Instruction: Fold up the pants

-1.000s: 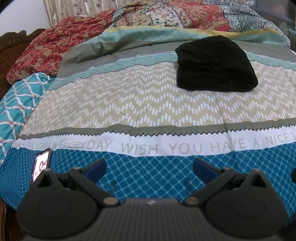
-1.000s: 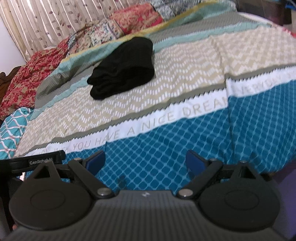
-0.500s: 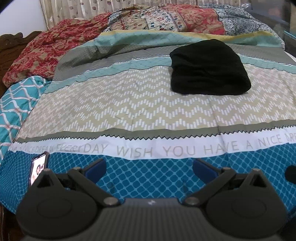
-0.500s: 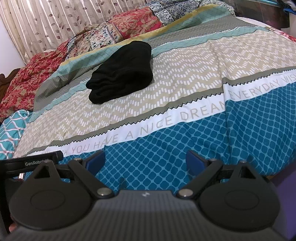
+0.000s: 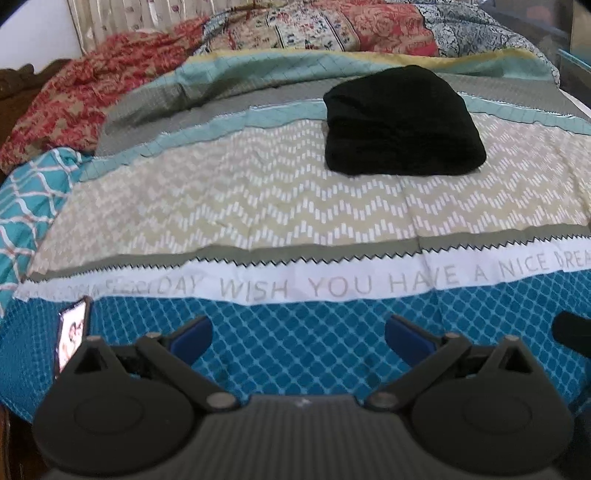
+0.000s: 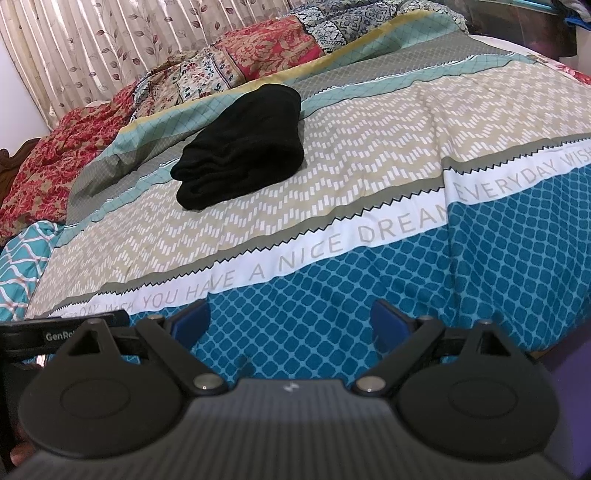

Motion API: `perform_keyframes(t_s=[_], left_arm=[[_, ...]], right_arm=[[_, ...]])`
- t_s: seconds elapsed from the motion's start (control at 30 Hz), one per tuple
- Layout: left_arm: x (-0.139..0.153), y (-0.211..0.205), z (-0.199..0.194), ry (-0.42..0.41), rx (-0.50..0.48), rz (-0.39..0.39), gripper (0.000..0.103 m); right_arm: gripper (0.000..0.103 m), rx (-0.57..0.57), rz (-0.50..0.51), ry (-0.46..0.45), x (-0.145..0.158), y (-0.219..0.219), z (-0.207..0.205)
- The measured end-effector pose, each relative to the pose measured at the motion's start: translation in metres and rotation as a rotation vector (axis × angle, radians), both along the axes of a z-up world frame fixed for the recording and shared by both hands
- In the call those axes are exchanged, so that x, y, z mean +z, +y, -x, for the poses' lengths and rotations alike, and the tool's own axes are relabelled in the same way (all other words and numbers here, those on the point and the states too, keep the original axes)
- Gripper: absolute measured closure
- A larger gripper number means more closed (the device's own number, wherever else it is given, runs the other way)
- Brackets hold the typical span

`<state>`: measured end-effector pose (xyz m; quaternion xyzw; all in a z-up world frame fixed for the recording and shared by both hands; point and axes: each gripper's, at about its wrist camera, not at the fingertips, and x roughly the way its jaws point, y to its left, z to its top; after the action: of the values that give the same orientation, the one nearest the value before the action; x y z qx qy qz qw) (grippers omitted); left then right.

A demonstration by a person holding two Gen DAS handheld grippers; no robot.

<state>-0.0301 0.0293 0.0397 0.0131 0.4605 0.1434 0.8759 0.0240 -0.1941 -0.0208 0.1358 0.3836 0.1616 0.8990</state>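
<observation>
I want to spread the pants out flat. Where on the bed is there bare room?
The beige zigzag band, between the black pants and the white lettered strip, is bare. So is the blue band near both open grippers, apart from the phone at its left edge. The head end is crowded with bunched floral bedding.

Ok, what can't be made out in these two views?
- Pants: a black bundle in both views; layers and fold neatness unreadable.
- Phone: left view, lower part hidden by the left gripper; screen too small.
- Bedspread lettering: cut off by the edges.
</observation>
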Motion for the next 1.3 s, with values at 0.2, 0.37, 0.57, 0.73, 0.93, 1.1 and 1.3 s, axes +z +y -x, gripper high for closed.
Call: perform_keyframes(t_s=[0.2,0.37,0.57,0.73,0.93,1.1,1.3], left_arm=[[-0.002,-0.003,0.0,0.019,0.002,-0.003,0.0],[-0.009,0.0,-0.002,0.056,0.017,0.017,0.0],[-0.012,0.002,-0.001,0.069,0.023,0.038,0.0],[-0.013,0.004,-0.001,0.071,0.03,0.049,0.0],[-0.015,0.006,-0.001,0.074,0.028,0.063,0.0],[-0.016,0.007,0.0,0.073,0.029,0.071,0.0],[-0.014,0.007,0.001,0.068,0.032,0.08,0.0]], right_arm=[[0.008,-0.001,0.0,-0.006,0.002,-0.001,0.0],[0.008,-0.001,-0.004,0.004,0.001,-0.002,0.0],[0.008,-0.007,-0.01,0.025,-0.003,-0.002,-0.002],[0.008,-0.002,-0.006,0.024,-0.003,0.0,-0.001],[0.008,0.0,-0.002,0.029,-0.004,0.0,-0.001],[0.008,0.0,-0.001,0.031,-0.005,0.001,-0.001],[0.008,-0.003,-0.002,0.029,-0.005,0.0,-0.001]])
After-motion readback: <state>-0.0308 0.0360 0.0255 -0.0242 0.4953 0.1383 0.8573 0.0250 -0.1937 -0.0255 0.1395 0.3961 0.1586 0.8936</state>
